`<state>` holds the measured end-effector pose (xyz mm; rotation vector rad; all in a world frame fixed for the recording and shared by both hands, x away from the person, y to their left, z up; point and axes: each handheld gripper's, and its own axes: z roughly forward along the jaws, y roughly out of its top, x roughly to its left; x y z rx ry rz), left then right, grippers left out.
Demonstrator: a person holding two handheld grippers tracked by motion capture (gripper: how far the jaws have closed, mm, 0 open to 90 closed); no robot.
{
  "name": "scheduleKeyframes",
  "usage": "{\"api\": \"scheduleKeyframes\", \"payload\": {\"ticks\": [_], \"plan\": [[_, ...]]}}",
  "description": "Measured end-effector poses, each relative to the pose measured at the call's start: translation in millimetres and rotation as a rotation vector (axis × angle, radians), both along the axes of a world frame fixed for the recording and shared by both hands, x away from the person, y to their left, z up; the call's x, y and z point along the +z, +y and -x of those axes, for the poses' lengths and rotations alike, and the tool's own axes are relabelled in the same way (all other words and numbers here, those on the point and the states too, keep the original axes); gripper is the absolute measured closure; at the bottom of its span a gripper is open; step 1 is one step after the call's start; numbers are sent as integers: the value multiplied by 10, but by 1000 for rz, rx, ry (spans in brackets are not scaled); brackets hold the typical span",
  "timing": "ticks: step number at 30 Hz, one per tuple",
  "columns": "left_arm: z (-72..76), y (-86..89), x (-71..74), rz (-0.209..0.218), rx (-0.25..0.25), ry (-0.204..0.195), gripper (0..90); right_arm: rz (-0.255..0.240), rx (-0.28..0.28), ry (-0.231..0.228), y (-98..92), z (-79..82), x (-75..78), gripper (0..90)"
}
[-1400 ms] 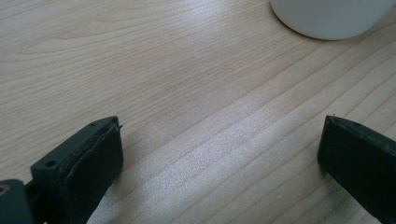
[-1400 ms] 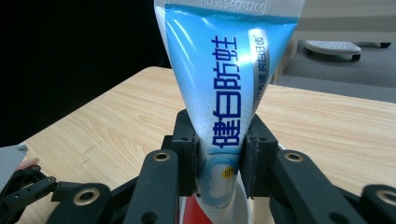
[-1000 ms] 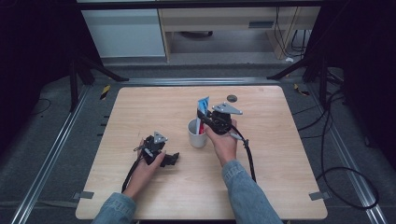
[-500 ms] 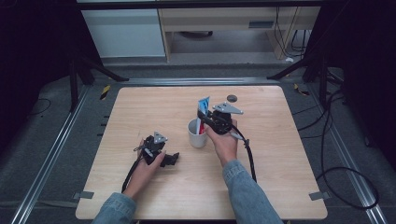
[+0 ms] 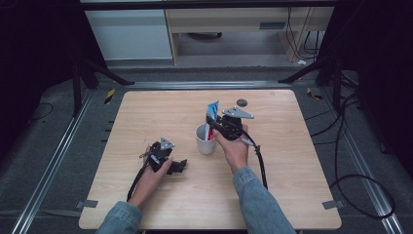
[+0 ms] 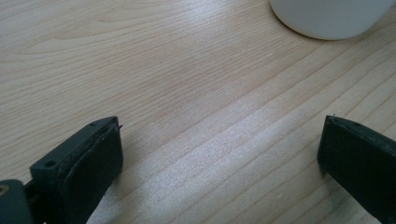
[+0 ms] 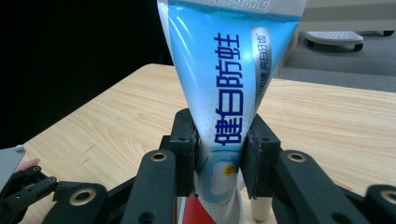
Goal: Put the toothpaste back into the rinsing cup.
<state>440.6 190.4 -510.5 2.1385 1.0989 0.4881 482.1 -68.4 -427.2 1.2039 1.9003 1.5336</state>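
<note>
While the right gripper [image 7: 219, 154] pinches the tube [image 7: 229, 79] upright over the cup [image 5: 206, 140], the left gripper [image 6: 219, 154] rests wide open and empty on the table [image 5: 146, 112], apparently waiting.

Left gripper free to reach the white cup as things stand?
Probably yes. The left gripper rests on the table with jaws open and empty, bare wood between it and the white cup. But the right gripper holds a toothpaste tube over it.

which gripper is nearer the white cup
Right. The right gripper is above the white cup, shut on the toothpaste tube standing in it; the left gripper rests on the table beside it, open.
</note>
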Motion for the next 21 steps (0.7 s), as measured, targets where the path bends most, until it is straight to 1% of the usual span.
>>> {"api": "scheduleKeyframes", "payload": {"ticks": [17,21], "plan": [[0,0,0,0,0,0,0,9,7,8,-24,3,0,663],[0,0,0,0,0,0,0,5,7,10,-22,5,1,662]]}}
